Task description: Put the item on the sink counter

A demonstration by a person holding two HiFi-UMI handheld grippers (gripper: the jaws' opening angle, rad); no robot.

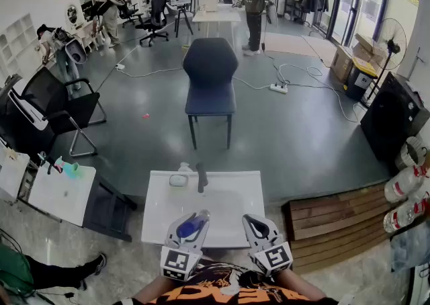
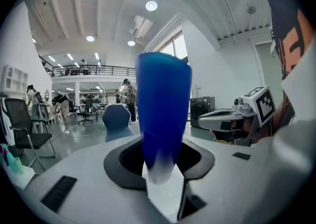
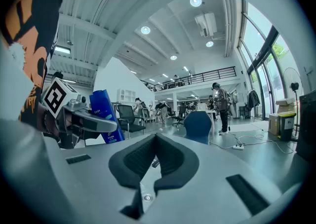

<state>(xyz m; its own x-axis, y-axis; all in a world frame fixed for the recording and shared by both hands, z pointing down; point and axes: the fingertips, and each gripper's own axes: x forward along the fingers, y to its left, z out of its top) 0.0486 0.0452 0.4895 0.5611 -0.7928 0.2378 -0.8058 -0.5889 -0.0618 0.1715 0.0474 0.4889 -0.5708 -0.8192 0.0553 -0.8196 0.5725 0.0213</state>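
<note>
Bright even light, fisheye-warped edges

item (image 2: 163,114): solid blue, fading to white at near end. sink counter (image 1: 158,222): white. chair (image 1: 210,75) at 12 o'clock: dark navy. left gripper (image 1: 195,219), right gripper (image 1: 255,224): pale grey, cubes with black-and-white squares. shirt (image 1: 222,291): black, orange print.

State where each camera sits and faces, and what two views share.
Head view: on the person's head, facing down at the sink counter; left gripper, right gripper and shirt show.
Left gripper view: on the left gripper, along jaws closed on the blue tube; right gripper shows.
Right gripper view: on the right gripper, along shut, empty jaws; left gripper shows.
Shared: both gripper views show the blue chair.
</note>
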